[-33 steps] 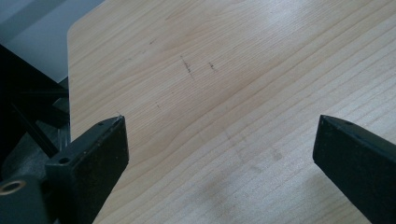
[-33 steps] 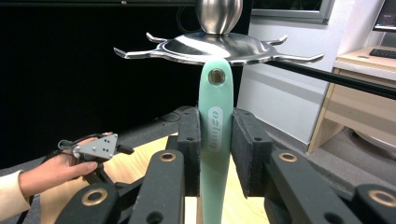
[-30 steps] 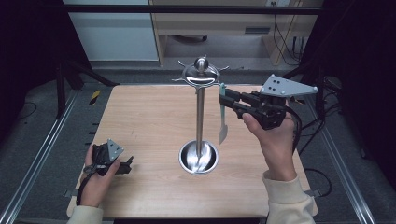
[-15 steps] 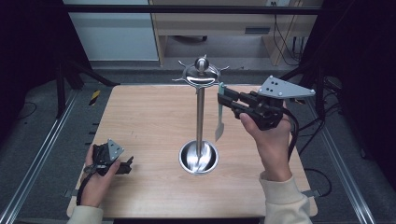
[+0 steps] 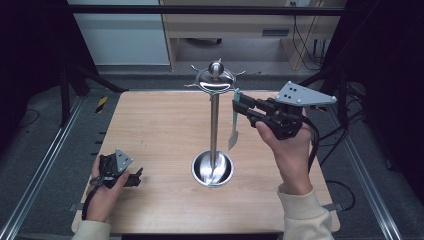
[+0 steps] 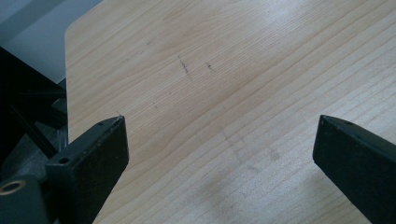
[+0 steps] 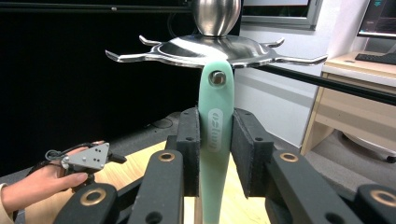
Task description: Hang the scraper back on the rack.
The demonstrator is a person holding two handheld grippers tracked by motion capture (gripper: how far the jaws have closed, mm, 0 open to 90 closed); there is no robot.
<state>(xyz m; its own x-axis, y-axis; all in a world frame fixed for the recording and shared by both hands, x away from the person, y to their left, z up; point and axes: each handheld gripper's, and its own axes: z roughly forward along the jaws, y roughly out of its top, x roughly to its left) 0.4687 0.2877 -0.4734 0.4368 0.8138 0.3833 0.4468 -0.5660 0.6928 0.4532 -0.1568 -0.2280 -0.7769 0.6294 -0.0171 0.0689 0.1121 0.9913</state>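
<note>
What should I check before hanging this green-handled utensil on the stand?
1. Grip: right gripper pads clamp the green handle on both sides: ok.
2. Hanging hole at hook height, just under the stand's top disc: ok.
3. Hole actually over a hook prong: cannot tell.
4. Utensil hangs roughly upright, blade down, apart from the pole: ok.
5. Stand base flat on the table: ok.
6. Left gripper open, low on the table, away from the stand: ok.

Mint-green-handled utensil [image 7: 215, 135] hangs upright, handle top at a hook of the steel stand [image 5: 214, 125], which stands mid-surface, toward the right edge.
</note>
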